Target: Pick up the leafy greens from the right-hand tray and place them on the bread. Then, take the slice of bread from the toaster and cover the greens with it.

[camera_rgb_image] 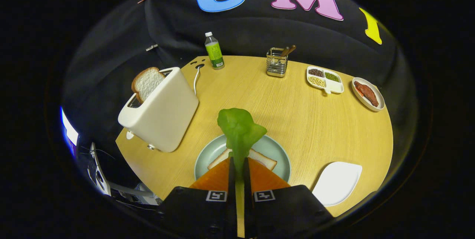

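Observation:
My gripper [239, 161] is shut on the stem of a leafy green [240, 131], which sticks up ahead of the fingers. Right below the leaf lies a slice of bread [265, 160] on a pale green plate [276, 149], partly hidden by the fingers. To the left stands a white toaster [163, 113] with a second bread slice [146, 82] poking out of its slot. A white tray [337, 182] sits to the right of the plate with nothing on it.
At the table's far side stand a green-labelled bottle [214, 51], a metal utensil holder [277, 62], a divided dish of beans [325, 79] and an oval plate with meat [367, 93]. The toaster's cord [196, 79] runs to the back edge.

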`<state>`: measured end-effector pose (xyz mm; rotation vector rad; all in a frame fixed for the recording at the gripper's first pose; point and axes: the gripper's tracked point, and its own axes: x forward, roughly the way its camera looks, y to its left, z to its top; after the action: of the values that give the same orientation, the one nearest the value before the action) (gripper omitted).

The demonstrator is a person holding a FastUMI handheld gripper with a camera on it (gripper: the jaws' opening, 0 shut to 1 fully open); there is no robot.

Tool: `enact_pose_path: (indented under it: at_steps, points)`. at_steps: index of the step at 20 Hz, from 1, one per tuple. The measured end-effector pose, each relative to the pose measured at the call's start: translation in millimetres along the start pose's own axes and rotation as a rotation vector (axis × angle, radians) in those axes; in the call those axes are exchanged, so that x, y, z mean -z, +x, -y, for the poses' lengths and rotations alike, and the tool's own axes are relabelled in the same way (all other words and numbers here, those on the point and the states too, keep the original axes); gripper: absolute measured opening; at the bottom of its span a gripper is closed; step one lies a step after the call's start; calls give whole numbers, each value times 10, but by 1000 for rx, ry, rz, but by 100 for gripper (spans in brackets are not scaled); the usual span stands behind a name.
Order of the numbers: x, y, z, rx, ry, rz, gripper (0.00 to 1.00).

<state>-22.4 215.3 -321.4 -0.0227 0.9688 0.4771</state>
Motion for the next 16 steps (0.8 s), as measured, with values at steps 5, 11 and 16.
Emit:
enact_pose_path:
  at_steps: [5, 11, 16]
  points:
    - [80, 203, 45, 37, -31, -23, 28]
    - [55, 229, 30, 65, -19, 1, 89]
    - [-429, -53, -106, 67, 0, 138, 99]
